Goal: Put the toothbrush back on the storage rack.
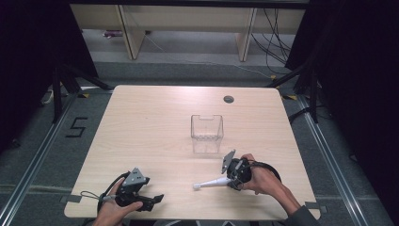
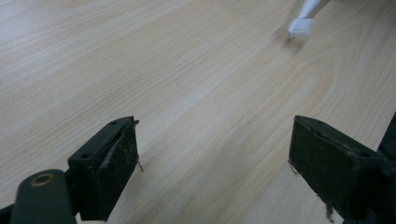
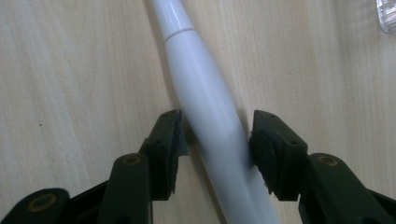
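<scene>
**Right tongs closing in on the white toothbrush handle**

My right tongs [image 3: 215, 135] straddle the thick handle of the white electric toothbrush [image 3: 205, 116], which lies flat on the surface [image 1: 155, 136] near my edge, just short of the clear plastic container [image 1: 206, 133]. I came at the fat part of the handle because it gives the pads the most to bite on. The right pad seems to touch the handle, and the left pad looks a sliver off it, so I would call the tongs half-closed around it, not yet pinching. The handle is blurred there, so the contact is hard to judge.

My left tongs [image 2: 212, 158] are spread wide with nothing between them, parked low over bare wood on my left, well apart from the work, to stay out of the way.

The brush head [image 2: 300, 27] is soft and cut off in the left gripper view. In the right gripper view, the handle's tail runs out of frame below, and just a corner of the container [image 3: 386, 16] peeks in.
</scene>
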Demonstrator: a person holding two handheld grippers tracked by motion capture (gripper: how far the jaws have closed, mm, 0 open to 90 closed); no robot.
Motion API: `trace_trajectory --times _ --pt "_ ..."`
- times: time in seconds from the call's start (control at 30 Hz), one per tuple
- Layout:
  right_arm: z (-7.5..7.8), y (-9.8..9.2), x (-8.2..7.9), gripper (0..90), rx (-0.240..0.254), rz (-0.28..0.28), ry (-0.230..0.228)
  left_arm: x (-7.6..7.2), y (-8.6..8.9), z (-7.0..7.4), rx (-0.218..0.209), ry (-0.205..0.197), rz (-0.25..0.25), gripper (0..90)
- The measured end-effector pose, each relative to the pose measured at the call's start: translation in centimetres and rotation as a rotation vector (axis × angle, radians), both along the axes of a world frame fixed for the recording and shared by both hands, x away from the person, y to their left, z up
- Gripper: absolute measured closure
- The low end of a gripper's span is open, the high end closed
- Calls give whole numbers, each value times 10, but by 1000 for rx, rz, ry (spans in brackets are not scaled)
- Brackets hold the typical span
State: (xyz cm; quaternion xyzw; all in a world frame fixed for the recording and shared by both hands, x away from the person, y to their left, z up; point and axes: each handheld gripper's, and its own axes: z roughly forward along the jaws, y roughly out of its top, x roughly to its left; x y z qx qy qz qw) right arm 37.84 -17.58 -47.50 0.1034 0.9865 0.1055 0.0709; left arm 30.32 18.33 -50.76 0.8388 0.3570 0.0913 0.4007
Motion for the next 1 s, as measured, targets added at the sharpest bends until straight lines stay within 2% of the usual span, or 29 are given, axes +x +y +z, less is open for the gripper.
trace_trajectory --times 0.03,0.07,0.13,0.17,0.2,0.23,0.27,0.3,0.33,0.37,0.43,0.47,0.53,0.57,0.6,0.67,0.73,0.83,0.87,0.93,0.97,1.0 --pt "0 2 -2 534 -4 -33 21 -1 -1 0 -20 2 4 149" --pt "0 2 -3 537 -16 -43 24 -1 -1 0 -19 4 3 149" --pt "-1 4 -1 541 -21 -12 28 -1 -1 0 -19 3 5 149" --pt "-1 5 -3 542 -32 -42 34 -1 -1 0 -18 4 5 149" --pt "-1 6 -2 548 -35 -23 36 -1 -1 0 -18 4 5 149" --pt "-1 6 -1 554 -34 -26 37 -1 -1 0 -19 3 3 149" --pt "-2 6 1 559 -34 6 31 -1 -1 0 -16 5 2 149" --pt "-2 7 0 565 -33 -11 35 -1 -1 0 -18 4 4 149" --pt "-1 9 -1 572 -40 -1 38 -1 -1 0 -17 4 4 149" --pt "0 9 -2 580 -48 -27 53 -1 -1 0 -17 3 5 149" --pt "0 11 -2 590 -61 -20 62 -1 -1 0 -17 4 4 149" --pt "0 12 -2 592 -72 -17 50 -1 -1 0 -17 5 3 149" --pt "0 13 -1 596 -81 -2 67 -1 -1 0 -17 4 5 149" --pt "1 13 -2 599 -87 -14 64 -1 -1 0 -18 5 5 149" --pt "0 13 0 603 -92 9 64 -1 -1 0 -18 5 4 149" --pt "1 15 0 618 -97 -9 94 -1 -1 0 -17 3 4 149" --pt "0 15 3 636 -109 27 82 -1 -1 0 -17 3 4 149" --pt "0 17 2 641 -118 13 94 -1 -1 0 -19 5 5 149" --pt "1 20 1 644 -128 -1 114 -1 -1 0 -19 5 5 149" --pt "1 20 2 646 -123 14 115 -1 -1 0 -19 5 5 149" --pt "2 21 1 648 -139 -6 132 -1 -1 0 -19 5 5 149" --pt "2 23 3 649 -149 32 115 -1 -1 0 -18 4 5 149"
